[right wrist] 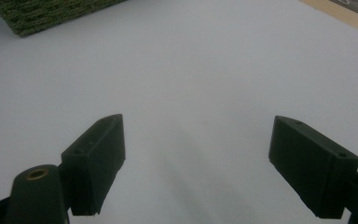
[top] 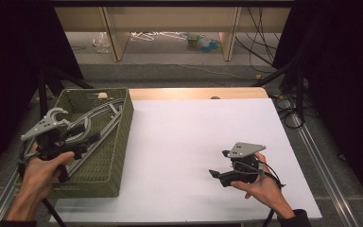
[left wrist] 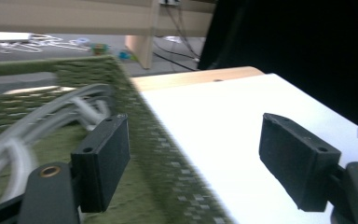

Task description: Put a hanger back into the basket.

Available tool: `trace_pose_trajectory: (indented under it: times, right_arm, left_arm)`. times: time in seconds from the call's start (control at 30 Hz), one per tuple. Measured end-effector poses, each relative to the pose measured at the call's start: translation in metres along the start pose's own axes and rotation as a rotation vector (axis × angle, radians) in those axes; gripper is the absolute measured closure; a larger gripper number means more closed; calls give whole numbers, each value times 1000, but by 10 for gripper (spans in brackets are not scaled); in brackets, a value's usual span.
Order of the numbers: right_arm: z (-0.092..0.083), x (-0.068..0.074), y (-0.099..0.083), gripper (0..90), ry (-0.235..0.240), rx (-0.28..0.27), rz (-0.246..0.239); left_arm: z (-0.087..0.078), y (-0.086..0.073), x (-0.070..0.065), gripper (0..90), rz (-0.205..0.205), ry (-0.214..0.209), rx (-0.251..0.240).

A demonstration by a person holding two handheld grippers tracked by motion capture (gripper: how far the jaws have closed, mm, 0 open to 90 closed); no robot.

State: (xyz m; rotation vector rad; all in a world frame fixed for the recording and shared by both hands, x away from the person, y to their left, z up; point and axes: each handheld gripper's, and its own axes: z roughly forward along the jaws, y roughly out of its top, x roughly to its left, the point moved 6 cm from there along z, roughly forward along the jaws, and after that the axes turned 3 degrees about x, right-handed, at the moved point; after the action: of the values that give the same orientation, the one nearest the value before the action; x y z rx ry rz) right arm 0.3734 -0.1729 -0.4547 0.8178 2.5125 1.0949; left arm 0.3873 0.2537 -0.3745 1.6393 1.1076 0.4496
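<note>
Grey hangers [top: 92, 124] already dropped in green basket [top: 119, 142]; left gripper [left wrist: 193, 156], right gripper [right wrist: 196, 163] jaws spread, nothing pinched, table sheet [top: 194, 142] bare, nothing left.

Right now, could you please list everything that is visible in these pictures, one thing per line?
basket: one, olive green, woven, at the left edge of the table
hangers: several, grey, exact count unclear, lying inside the basket
table cover: one, white, over most of the table
table: one, light wood, bare strip at the far edge
shelf unit: one, light wood, on the floor beyond the table
cables: several, black, on the floor at the far right
left gripper: one, black, jaws open, nothing between them, above the basket
right gripper: one, black, jaws open, nothing between them, over the white cover
</note>
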Motion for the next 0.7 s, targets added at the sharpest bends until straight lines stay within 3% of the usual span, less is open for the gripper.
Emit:
trace_pose_trajectory:
  times: [0.3, 0.43, 0.53, 0.6, 0.7]
  right_arm:
    - [1, -1, 1, 187, 2, -13, 7]
    - [1, 0, 1, 187, 3, -12, 11]
    - [0, 1, 1, 188, 0, -11, 10]
    - [0, 1, 1, 190, 3, -16, 4]
    - [0, 2, 1, 196, 6, -15, 4]
  left_arm:
    - [18, -13, -51, 197, 60, -71, 17]
    - [28, -20, -70, 178, 78, -91, -4]
    - [34, -26, -79, 177, 114, -82, 4]
    - [39, -32, -86, 171, 107, -104, 9]
    - [43, -41, -97, 168, 131, -111, 9]
